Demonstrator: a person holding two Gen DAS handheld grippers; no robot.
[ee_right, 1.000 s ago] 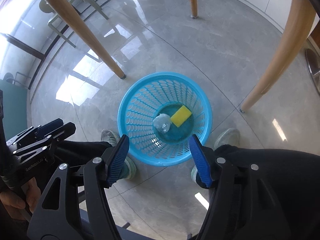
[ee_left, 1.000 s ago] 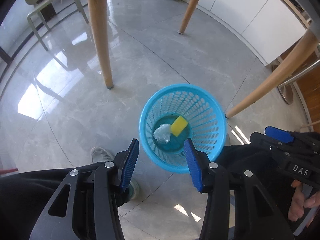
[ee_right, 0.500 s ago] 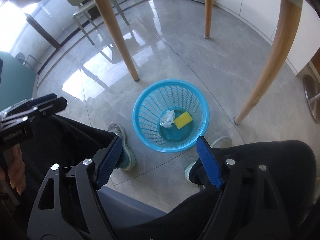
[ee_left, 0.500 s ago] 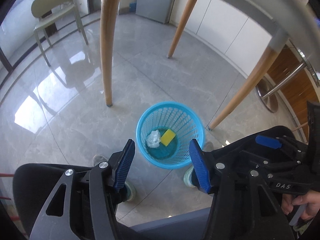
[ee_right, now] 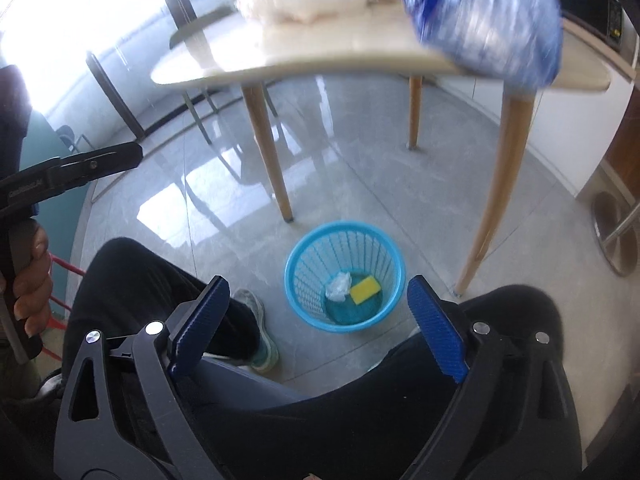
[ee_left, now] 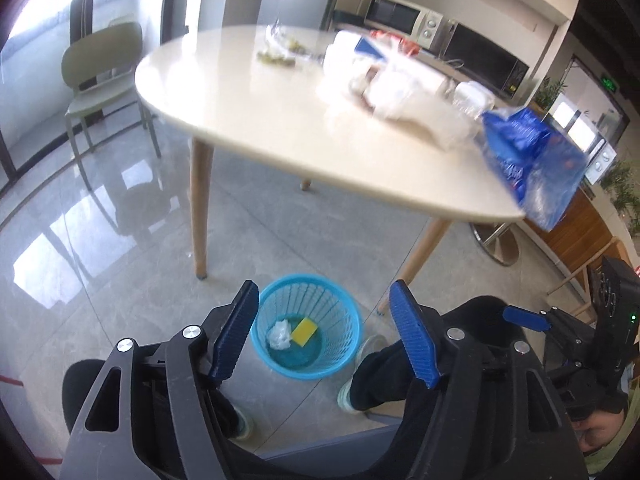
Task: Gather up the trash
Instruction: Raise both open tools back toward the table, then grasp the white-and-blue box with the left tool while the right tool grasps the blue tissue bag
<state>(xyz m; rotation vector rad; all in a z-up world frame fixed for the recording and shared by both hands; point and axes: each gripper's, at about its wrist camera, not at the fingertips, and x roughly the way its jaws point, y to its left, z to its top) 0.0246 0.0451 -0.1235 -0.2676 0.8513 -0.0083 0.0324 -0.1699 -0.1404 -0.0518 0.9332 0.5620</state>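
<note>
A blue mesh bin (ee_left: 308, 332) (ee_right: 345, 276) stands on the floor under the table, holding a crumpled white wad (ee_left: 279, 334) (ee_right: 338, 285) and a yellow sponge (ee_left: 304, 331) (ee_right: 365, 289). My left gripper (ee_left: 324, 336) is open and empty, high above the bin. My right gripper (ee_right: 318, 328) is open and empty, also well above the bin. A blue plastic bag (ee_left: 532, 164) (ee_right: 488, 16) hangs over the near edge of the round white table (ee_left: 256, 112) (ee_right: 320, 56), with white crumpled wrappers (ee_left: 392, 92) (ee_right: 296, 4) beside it.
Wooden table legs (ee_left: 200, 208) (ee_right: 492, 188) stand around the bin. A green chair (ee_left: 100, 80) is at the far left. A microwave (ee_left: 412, 20) sits on the back counter. The person's legs and shoes (ee_right: 256, 320) are beside the bin.
Both grippers have risen away from the bin and tilted up, so the tabletop with its trash has come into view. Both stayed open.
</note>
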